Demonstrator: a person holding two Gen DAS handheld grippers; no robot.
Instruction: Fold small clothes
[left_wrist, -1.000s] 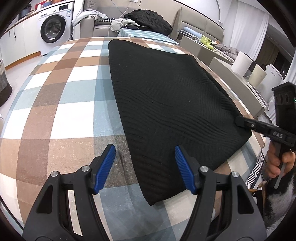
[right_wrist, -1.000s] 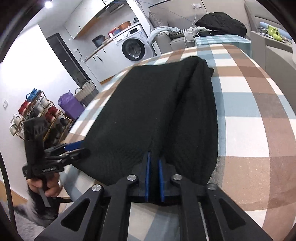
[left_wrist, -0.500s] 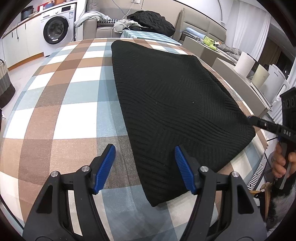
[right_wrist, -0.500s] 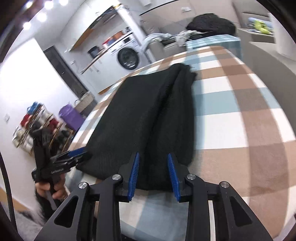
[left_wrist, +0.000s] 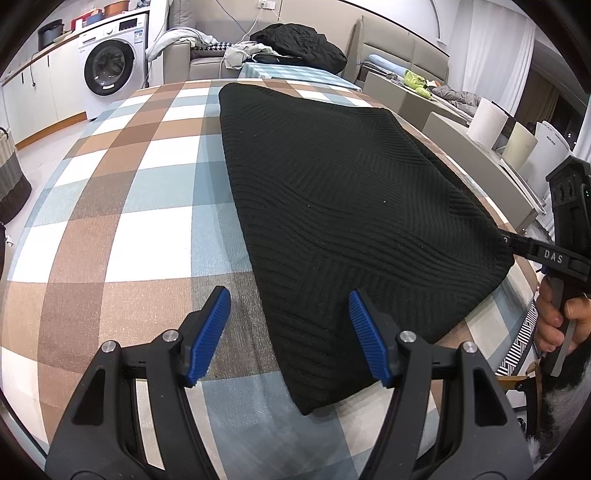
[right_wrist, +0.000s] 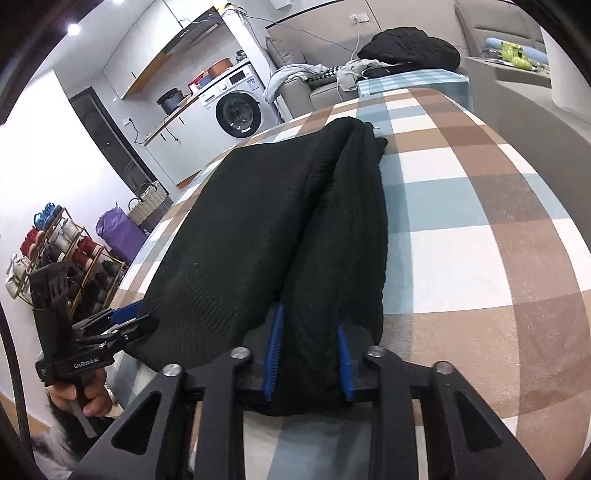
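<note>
A black ribbed knit garment (left_wrist: 332, 199) lies folded flat on the checked tablecloth (left_wrist: 147, 177). My left gripper (left_wrist: 290, 332) is open, its jaws standing over the garment's near left corner without holding it. My right gripper (right_wrist: 308, 356) is open, with the garment's near edge (right_wrist: 314, 258) lying between its blue pads (right_wrist: 275, 347). In the left wrist view the right gripper (left_wrist: 524, 245) shows at the garment's right corner. In the right wrist view the left gripper (right_wrist: 122, 321) shows at the garment's left corner.
A washing machine (left_wrist: 110, 70) stands at the back left. A sofa with a black jacket (left_wrist: 299, 44) and loose clothes is behind the table. White rolls (left_wrist: 487, 122) stand at the right. A shoe rack (right_wrist: 62, 254) and a basket (right_wrist: 147, 199) stand on the floor.
My right gripper has opened and let go of the garment's edge, which now lies loose between its pads. The left gripper stayed open and drew back slightly.
</note>
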